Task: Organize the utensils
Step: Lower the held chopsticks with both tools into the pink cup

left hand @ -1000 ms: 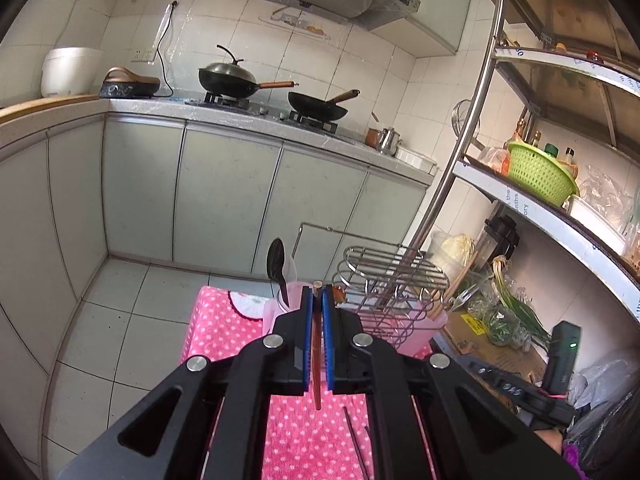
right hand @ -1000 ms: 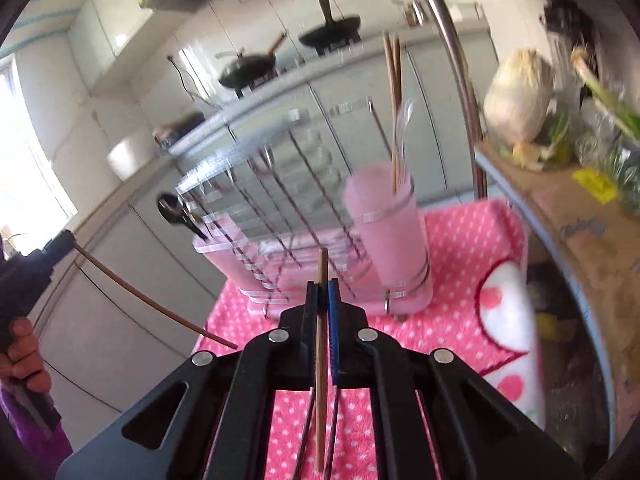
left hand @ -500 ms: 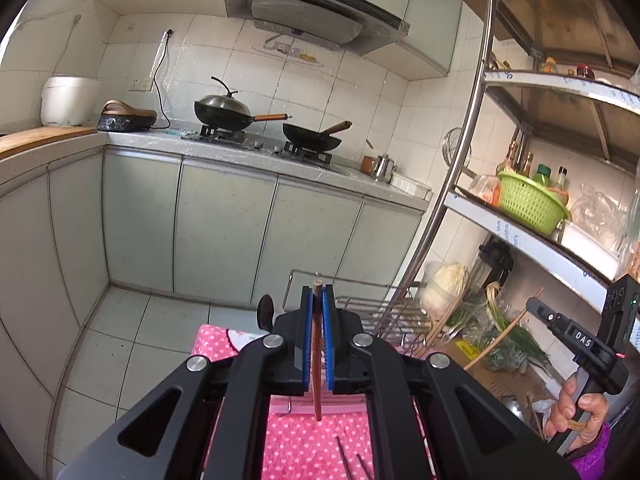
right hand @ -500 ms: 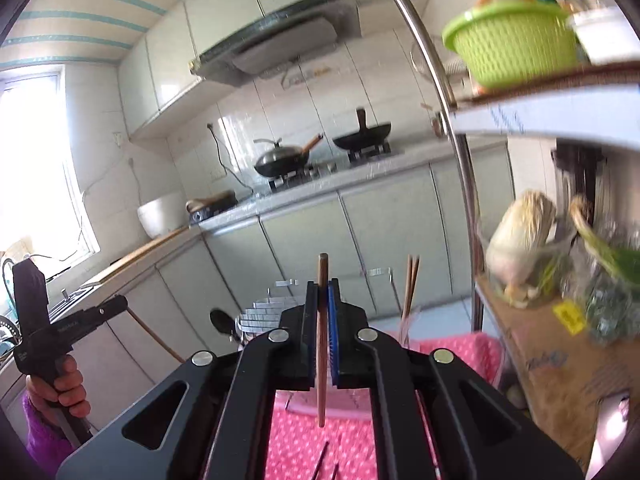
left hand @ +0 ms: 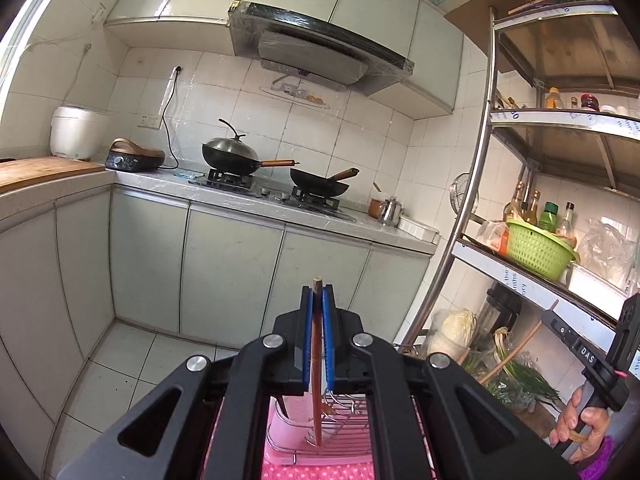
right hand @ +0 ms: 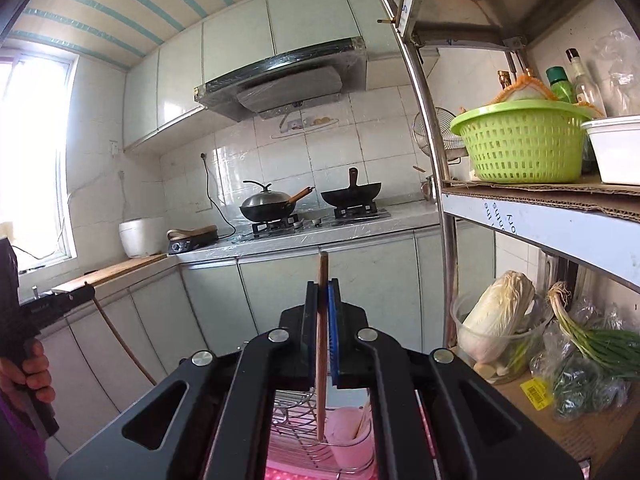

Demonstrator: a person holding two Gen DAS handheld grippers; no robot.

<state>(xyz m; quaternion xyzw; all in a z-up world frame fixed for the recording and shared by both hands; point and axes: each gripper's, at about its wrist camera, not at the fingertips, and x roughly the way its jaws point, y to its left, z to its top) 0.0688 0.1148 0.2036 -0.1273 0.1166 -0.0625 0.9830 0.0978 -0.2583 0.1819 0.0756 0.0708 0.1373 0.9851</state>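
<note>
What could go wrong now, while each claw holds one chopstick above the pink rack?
1. The left claw grips its chopstick near the top end, so the long free part may swing and miss the pink cup.
2. The right claw holds its chopstick slightly tilted; it might catch on the wire rack when lowered.

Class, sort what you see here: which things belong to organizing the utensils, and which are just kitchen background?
Job:
left claw shut on chopstick
right claw shut on second chopstick
pink cup
rack

Background:
woks
rice cooker
green basket
cabbage
</note>
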